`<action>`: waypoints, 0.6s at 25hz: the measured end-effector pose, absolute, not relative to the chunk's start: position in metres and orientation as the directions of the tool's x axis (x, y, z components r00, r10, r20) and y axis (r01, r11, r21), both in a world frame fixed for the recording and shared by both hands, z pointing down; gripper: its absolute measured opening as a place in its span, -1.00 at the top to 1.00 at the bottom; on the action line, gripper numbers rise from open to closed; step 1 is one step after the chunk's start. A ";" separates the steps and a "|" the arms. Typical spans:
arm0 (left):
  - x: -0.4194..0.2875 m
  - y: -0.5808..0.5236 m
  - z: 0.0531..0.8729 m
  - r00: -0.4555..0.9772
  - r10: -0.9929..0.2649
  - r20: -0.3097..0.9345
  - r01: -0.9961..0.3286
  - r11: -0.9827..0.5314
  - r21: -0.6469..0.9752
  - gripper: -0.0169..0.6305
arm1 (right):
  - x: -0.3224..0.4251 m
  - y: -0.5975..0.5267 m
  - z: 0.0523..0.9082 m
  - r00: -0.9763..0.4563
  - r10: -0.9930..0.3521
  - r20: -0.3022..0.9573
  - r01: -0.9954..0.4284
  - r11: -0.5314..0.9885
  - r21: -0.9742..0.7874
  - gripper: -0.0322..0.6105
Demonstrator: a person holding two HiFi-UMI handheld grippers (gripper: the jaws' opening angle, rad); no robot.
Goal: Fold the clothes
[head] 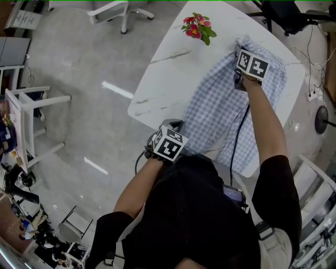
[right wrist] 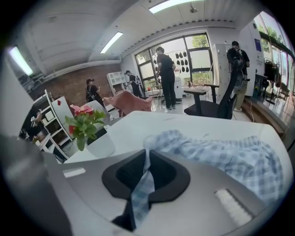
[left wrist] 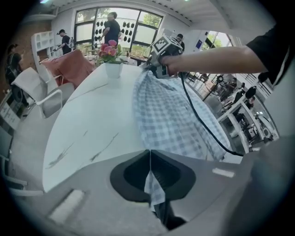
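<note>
Blue-and-white checked cloth [head: 215,110] is spread on the white marble-look desk [head: 168,79], and both grippers have hold of it. The pot of pink and red flowers [head: 198,27] is our marker. The cloth starts just beside the flowers and runs away from them, down the desk to the edge in front of the person, where part of it hangs over.

Right gripper [right wrist: 147,159]: jaws pressed together on a strip of the checked fabric, which passes down between the pads. That's the end of the cloth nearest the flowers, and in the right gripper view the pot sits close by on the left. The fabric there is bunched up off the desk.

Left gripper [left wrist: 150,159]: also clamped tight, with a small tongue of check pinched in the seam between its jaws. It is at the corner of the cloth farthest from the flowers, at the desk edge by the person's body. From here the flowers stand across the desk, with the cloth stretching up towards the other gripper.

A black cable [head: 236,136] trails from the right gripper back over the cloth, away from the flowers. A white chair [head: 113,10] stands on the floor beyond the flowers.
</note>
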State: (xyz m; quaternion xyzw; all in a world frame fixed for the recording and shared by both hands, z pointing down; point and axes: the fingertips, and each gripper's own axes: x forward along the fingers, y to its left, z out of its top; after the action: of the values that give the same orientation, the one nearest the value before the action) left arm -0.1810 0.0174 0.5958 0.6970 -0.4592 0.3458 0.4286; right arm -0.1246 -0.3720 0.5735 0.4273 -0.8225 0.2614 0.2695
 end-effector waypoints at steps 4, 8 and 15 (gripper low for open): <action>-0.153 0.025 0.578 0.401 -0.335 0.852 -0.903 -0.300 0.307 0.90 | -0.092 -0.361 0.552 -0.477 -0.589 0.652 -0.852 0.491 -0.180 0.82; -0.122 0.029 0.568 0.433 -0.309 0.847 -0.872 -0.381 0.307 0.90 | -0.059 -0.366 0.536 -0.511 -0.603 0.613 -0.845 0.482 -0.231 0.81; -0.060 0.015 0.530 0.491 -0.283 0.824 -0.815 -0.484 0.319 0.90 | -0.001 -0.382 0.523 -0.541 -0.630 0.557 -0.840 0.433 -0.327 0.81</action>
State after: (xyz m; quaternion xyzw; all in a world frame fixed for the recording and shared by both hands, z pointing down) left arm -0.0595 0.0154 0.5299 0.7815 -0.3513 0.3623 0.3669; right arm -0.0010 -0.3816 0.5226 0.4444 -0.8272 0.2937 0.1787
